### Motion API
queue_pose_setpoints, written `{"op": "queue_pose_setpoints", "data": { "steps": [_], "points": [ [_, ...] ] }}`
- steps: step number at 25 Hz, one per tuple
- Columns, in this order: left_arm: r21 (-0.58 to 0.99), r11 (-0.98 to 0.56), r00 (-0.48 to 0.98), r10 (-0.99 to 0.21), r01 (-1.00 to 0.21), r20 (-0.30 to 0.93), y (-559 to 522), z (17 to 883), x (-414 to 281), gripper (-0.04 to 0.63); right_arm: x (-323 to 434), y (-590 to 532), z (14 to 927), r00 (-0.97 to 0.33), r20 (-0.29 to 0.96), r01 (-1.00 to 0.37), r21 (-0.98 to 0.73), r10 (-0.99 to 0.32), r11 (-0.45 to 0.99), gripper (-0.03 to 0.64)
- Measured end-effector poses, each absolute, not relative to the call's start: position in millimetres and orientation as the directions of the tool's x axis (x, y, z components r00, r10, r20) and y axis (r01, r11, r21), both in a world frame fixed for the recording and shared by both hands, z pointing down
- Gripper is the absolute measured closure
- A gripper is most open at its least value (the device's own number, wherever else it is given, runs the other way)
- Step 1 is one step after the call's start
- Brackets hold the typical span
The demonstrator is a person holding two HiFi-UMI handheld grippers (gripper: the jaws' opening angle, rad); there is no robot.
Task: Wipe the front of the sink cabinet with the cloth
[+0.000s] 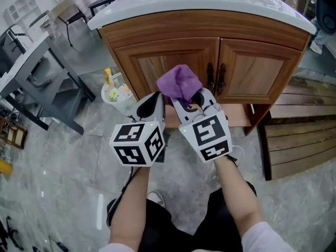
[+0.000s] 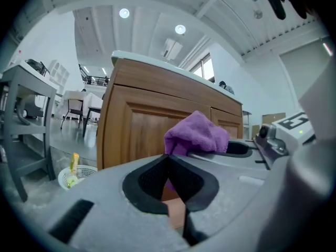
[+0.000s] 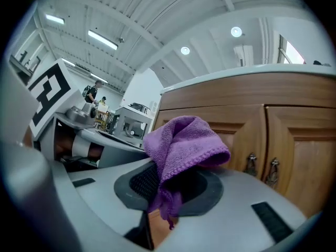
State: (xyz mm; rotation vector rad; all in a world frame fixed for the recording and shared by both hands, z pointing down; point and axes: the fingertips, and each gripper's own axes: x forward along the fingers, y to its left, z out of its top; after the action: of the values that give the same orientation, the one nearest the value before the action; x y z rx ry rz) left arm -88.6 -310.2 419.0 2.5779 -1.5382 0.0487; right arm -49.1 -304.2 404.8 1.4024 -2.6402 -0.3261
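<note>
A wooden sink cabinet with two doors and dark handles stands under a white countertop. My right gripper is shut on a purple cloth, held just in front of the left door; whether the cloth touches the wood I cannot tell. In the right gripper view the purple cloth bunches out of the gripper's closed jaws, with the handles to its right. My left gripper is beside it, shut and empty. The left gripper view shows that gripper pinched together and the cloth beyond.
A white basket with bottles sits on the floor left of the cabinet. A grey metal table frame stands further left. Wooden pallets lie to the right. The floor is grey marble.
</note>
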Motion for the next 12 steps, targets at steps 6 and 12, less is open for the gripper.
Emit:
{"op": "queue_pose_setpoints", "data": {
  "steps": [6,12],
  "points": [
    [0.051,-0.35,0.353,-0.927,-0.935,0.128,-306,434,-145,0.591,-110,-317,433,-0.624,0.023,-0.754,0.246,-0.781,0.609,0.545],
    [0.056,-0.285,0.29,-0.95,-0.957,0.117,-299,437,-182,0.591,-154,-337,465,-0.656,0.048,-0.727,0.227,-0.753,0.648,0.545]
  ]
}}
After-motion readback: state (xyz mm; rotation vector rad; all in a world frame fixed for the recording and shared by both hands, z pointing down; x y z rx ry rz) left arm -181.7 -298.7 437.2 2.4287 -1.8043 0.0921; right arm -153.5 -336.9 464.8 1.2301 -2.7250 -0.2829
